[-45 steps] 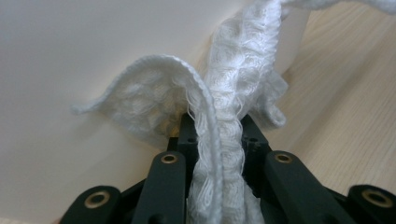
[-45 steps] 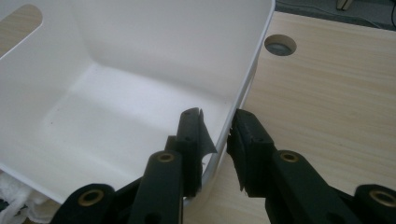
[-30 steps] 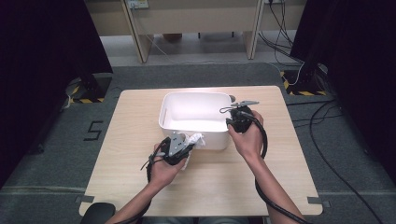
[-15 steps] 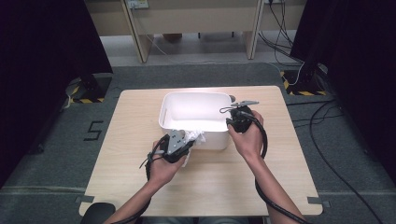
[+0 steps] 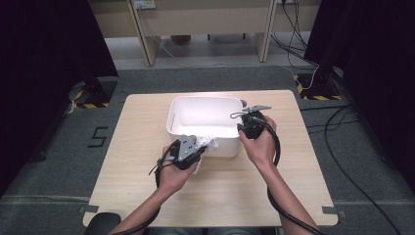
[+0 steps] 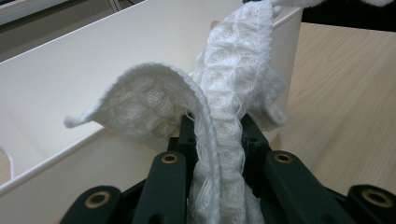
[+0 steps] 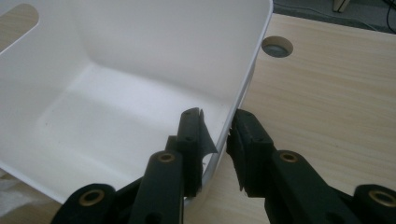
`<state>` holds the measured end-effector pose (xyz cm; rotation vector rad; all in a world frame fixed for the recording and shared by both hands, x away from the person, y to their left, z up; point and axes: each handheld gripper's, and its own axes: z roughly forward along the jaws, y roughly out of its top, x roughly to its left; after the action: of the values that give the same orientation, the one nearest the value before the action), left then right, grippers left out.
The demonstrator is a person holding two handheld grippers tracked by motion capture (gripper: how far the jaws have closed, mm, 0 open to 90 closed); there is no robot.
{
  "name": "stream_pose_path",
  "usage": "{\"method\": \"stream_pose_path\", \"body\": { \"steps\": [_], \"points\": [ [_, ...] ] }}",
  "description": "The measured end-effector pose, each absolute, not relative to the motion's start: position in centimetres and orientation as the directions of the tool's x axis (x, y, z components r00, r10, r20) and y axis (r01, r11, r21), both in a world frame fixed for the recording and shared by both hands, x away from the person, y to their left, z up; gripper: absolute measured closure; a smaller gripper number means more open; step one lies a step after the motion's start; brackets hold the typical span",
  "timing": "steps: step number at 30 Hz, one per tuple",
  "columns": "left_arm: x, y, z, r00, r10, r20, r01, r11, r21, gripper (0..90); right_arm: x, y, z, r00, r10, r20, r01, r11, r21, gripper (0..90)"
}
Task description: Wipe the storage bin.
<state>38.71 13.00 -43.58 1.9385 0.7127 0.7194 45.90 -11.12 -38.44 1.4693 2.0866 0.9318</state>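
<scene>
Left of centre in the high view, the left gripper [image 5: 198,147] is pinching a white waffle-weave cloth [image 5: 208,144] just at the near wall of the white bin [image 5: 172,117]. In the left gripper view the cloth [image 6: 224,116] is standing up between the pressed-together jaws, one flap curling over the bin's rim [image 6: 70,154].

Step in hand, as I judge it: carrying the cloth into the bin. The next move is calling for a lift over the near wall, then opening the jaws above the bin floor.

Toward the right, the right gripper [image 5: 244,128] is clamping the bin's right wall, one jaw inside, one outside [image 7: 217,135], apparently steadying it.

The bin is sitting mid-table, nothing lying on its floor [image 7: 116,107] as far as it is showing.
</scene>
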Motion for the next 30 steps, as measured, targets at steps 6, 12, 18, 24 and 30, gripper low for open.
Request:
{"method": "stream_pose_path", "body": {
  "steps": [6,12,18,24,30],
  "points": [
    [38.9,12.3,-43.5,0.67,0.713,0.208,0.171,-0.42,0.891,75.8,45.9,-11.1,-38.4,-0.352,0.935,0.035,0.651,0.218,0.727,74.3],
    [38.9,12.1,-43.6,0.673,0.709,0.209,0.168,-0.422,0.891,75.8,45.9,-11.1,-38.4,-0.352,0.935,0.036,0.651,0.217,0.727,74.3],
    [38.7,12.0,-43.7,0.674,0.712,0.195,0.179,-0.415,0.892,75.9,45.9,-11.1,-38.5,-0.353,0.935,0.036,0.65,0.217,0.728,74.2],
    [38.7,11.9,-44.1,0.674,0.711,0.202,0.177,-0.421,0.889,75.8,45.9,-11.1,-38.5,-0.353,0.935,0.039,0.65,0.215,0.729,74.0],
    [38.7,11.7,-44.6,0.678,0.705,0.209,0.18,-0.435,0.882,75.8,45.8,-11.0,-38.4,-0.353,0.935,0.038,0.651,0.216,0.727,73.9]
  ]
}}
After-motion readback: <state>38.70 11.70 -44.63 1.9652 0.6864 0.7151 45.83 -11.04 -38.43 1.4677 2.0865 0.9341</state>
